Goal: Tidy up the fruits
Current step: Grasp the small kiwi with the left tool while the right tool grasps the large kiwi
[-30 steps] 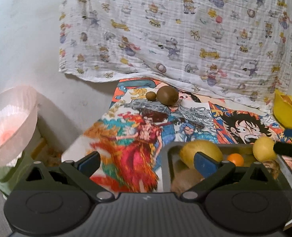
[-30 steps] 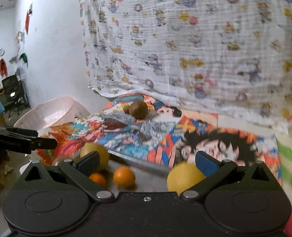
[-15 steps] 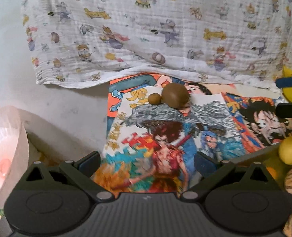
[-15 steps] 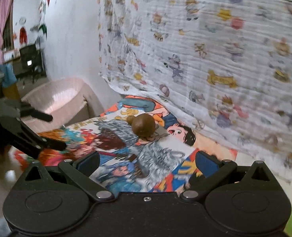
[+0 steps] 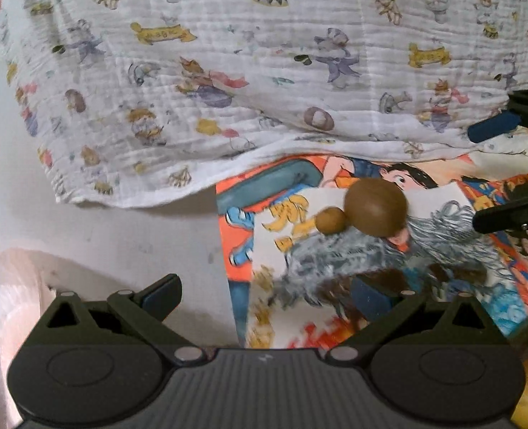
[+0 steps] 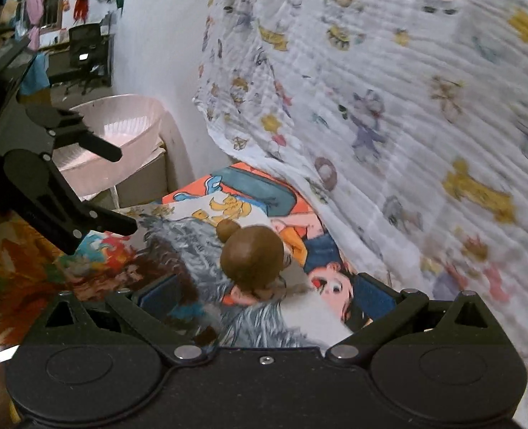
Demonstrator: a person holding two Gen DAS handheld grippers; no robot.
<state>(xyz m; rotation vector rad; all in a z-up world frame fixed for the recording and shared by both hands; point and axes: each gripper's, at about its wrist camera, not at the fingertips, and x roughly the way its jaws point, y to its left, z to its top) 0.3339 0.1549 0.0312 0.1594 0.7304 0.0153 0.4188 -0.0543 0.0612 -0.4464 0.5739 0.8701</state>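
Both grippers are spread wide and hold nothing. The right gripper (image 6: 264, 296) is lined up on the big brown fruit (image 6: 252, 256), which lies just ahead of it, almost between its two fingertips. For the left gripper (image 5: 267, 295), the same fruit (image 5: 375, 207) is further ahead and a little to the right. A small brown fruit (image 6: 227, 229) touches the big one on its far side as seen from the right gripper, and on its left side as seen from the left gripper.

The big fruit is round and smooth with a dull skin. It looks firm and of moderate weight, but it may roll or slip out of a weak pinch, and too much force could bruise it. The best hold is probably across its widest middle, with the fingers clear of the small fruit.

Both fruits rest on the cartoon-printed cloth (image 5: 442, 257) that covers the surface, near the hanging white printed sheet (image 5: 264, 71). A pink basin (image 6: 121, 132) stands far to the left.

Compared with a second ago, the metal tray of yellow and orange fruits has nearly left both views, and both grippers have come much closer to the brown fruits.
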